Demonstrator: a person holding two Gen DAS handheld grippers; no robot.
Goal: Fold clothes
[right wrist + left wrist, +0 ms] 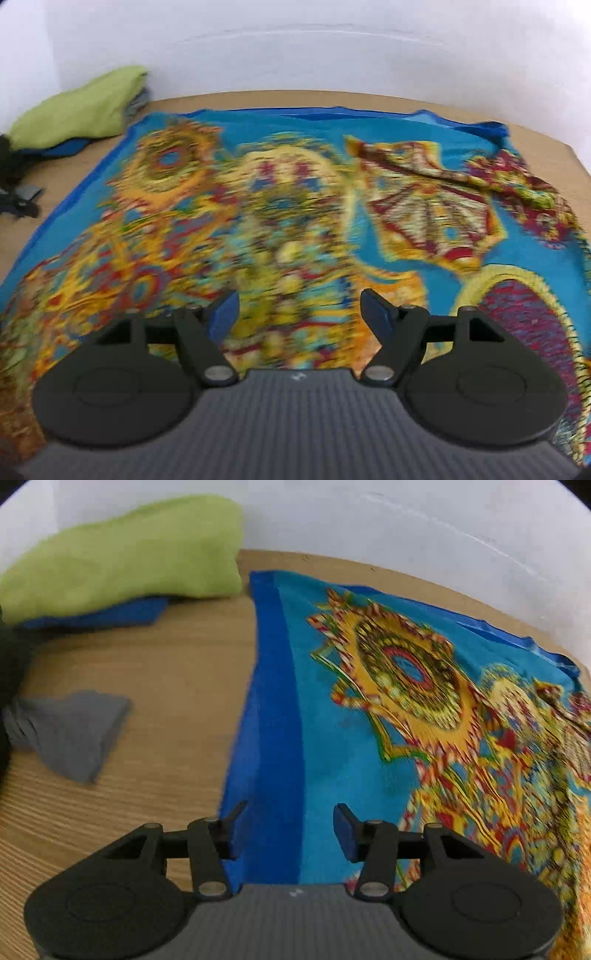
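A large blue cloth (332, 716) with a yellow, red and green ornamental print lies spread over the wooden table (166, 672). My left gripper (290, 821) hovers open over the cloth's dark blue left border, near its front edge, with nothing between its blue pads. In the right wrist view the same patterned cloth (280, 206) fills the table, and its far right part is rumpled. My right gripper (299, 308) stands open above the cloth's middle front, holding nothing. Both views are blurred by motion.
A folded green cloth (122, 557) rests on a blue one (110, 614) at the back left, against the white wall. A grey folded cloth (74, 731) lies left of the patterned one. Dark items (14, 184) sit at the far left edge. Bare wood shows between them.
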